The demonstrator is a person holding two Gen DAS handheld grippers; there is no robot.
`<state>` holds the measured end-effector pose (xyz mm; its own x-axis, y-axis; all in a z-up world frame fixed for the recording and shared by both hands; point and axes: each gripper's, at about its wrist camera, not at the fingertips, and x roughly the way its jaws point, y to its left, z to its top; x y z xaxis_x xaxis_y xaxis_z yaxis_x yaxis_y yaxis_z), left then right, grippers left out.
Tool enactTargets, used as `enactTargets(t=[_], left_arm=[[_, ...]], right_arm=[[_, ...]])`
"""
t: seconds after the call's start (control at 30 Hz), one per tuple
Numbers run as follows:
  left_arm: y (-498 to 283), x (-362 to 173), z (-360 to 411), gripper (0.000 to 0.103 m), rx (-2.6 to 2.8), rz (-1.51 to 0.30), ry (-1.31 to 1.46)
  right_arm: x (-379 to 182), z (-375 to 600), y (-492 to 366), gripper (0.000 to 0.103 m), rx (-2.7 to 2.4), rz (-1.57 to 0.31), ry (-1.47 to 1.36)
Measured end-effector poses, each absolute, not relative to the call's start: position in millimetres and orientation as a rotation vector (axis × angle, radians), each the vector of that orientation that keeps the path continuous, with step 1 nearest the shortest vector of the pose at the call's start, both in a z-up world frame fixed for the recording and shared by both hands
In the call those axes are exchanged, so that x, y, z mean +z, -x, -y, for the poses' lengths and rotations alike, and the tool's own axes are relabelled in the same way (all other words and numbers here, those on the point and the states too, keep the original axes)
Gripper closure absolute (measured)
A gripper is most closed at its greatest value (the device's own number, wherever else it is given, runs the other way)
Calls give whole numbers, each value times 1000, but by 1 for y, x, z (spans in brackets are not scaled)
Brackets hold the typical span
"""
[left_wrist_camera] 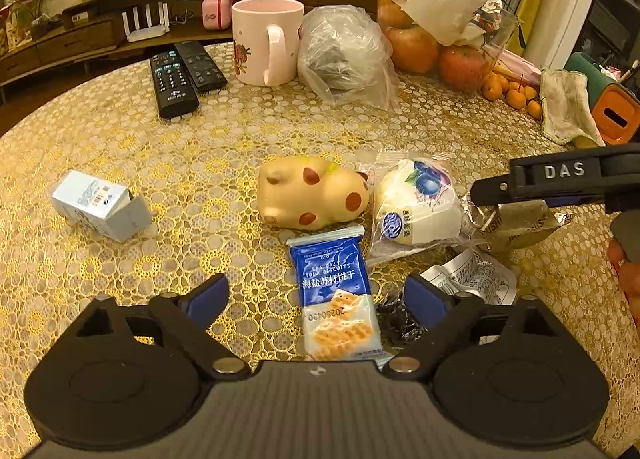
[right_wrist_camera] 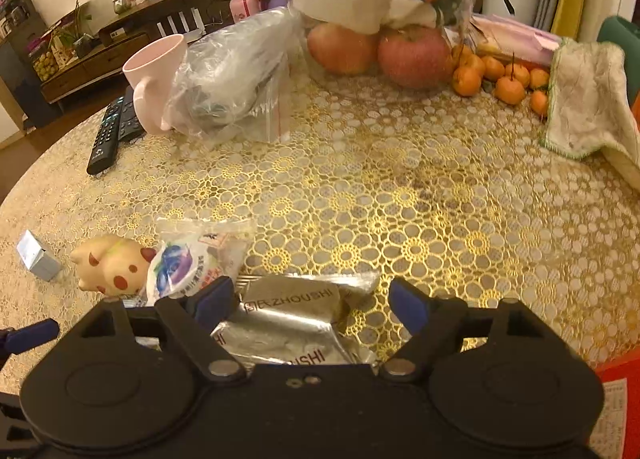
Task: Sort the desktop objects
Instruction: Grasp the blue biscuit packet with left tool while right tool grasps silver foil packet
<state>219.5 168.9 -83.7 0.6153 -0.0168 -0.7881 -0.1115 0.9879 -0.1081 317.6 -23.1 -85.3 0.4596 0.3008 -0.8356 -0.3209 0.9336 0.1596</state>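
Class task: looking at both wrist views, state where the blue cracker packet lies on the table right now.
In the left wrist view, the cracker packet lies between the open left gripper's fingers, just in front of the toy pig.

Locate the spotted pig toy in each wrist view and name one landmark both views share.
Left wrist: the spotted pig toy lies mid-frame, just beyond the blue cracker packet.
Right wrist: the pig lies at lower left, left of the blueberry-print packet.
Shared landmark: the pink mug beside the remote controls.
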Motion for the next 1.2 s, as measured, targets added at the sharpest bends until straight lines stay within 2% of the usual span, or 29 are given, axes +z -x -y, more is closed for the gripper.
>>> enactTargets(t=[0.1,0.17,0.33,0.5,0.77,0.83,0.93,0.97,1.2], left_arm=[[-218,-86,-169,18,47,-904,173],[-218,-87,-169,26,40,-903,188],[-216,-88,-172,31,39,-905,216],[-214,-91,-183,32,42,-914,229],[-214,-98,-168,34,50,-911,82],[-213,-99,-161,38,62,-905,31],[-211,-98,-160,64,59,-888,25],[-212,-97,-161,67,60,-888,33],[-209,-92,-163,68,57,-896,71]], right_arm=[[-90,27,-315,24,386,-1044,7],[-95,29,-313,31,389,-1067,0],[-99,33,-306,36,403,-1068,-17],[-98,35,-305,39,415,-1068,-21],[-99,36,-302,40,417,-1057,-20],[-98,35,-301,44,419,-1052,-16],[-96,34,-299,48,417,-1046,-4],[-95,34,-299,49,417,-1043,-2],[-87,43,-295,53,388,-1025,14]])
